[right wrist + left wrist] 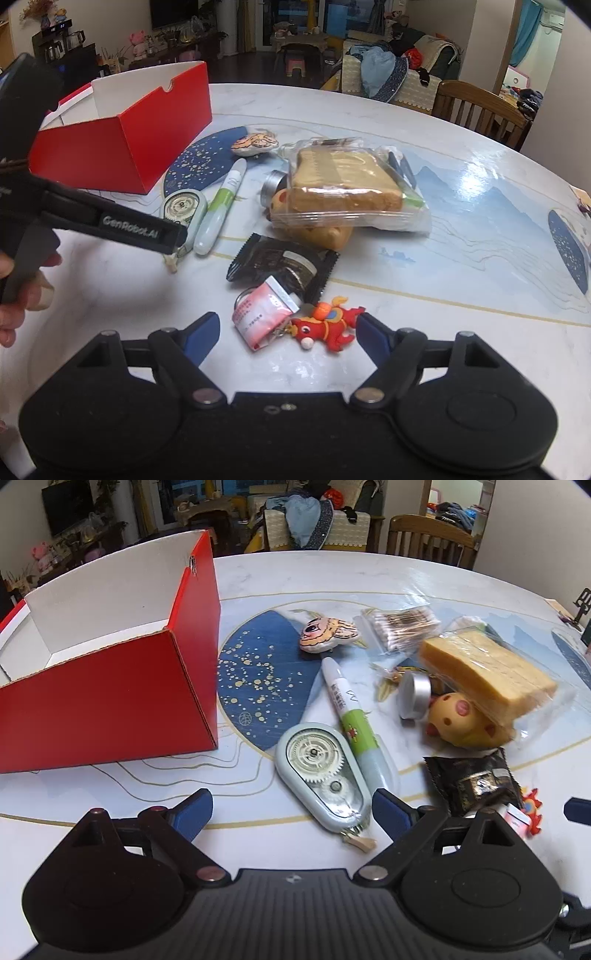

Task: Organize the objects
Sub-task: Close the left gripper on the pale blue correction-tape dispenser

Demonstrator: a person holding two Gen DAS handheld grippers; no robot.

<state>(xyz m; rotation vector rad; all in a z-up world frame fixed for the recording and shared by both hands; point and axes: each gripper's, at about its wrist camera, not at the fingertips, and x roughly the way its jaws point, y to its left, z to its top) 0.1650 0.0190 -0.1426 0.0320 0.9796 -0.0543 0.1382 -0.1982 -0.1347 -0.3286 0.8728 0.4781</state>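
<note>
The left tool [291, 812] is spread wide over the correction tape dispenser [321, 771], which lies flat on the tabletop [110, 797] beside the red box [110, 694]. Lower it, close across the narrow body, and avoid the touching marker [347, 705]. The right tool [286, 334] is also wide, apparently framing the red keychain [328, 325].

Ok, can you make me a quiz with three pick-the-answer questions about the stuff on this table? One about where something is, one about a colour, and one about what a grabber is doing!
1. Where is the correction tape dispenser?
A. inside the red box
B. on the table beside the green-and-white marker
C. under the bagged bread

2. What colour is the box's outside?
A. red
B. blue
C. yellow

3. How is the right gripper?
A. shut on the black snack packet
B. shut on the marker
C. open, holding nothing

Answers:
1 B, it lies flat next to the marker.
2 A, red walls, white inside.
3 C, its fingers stand apart around the red dragon keychain.
</note>
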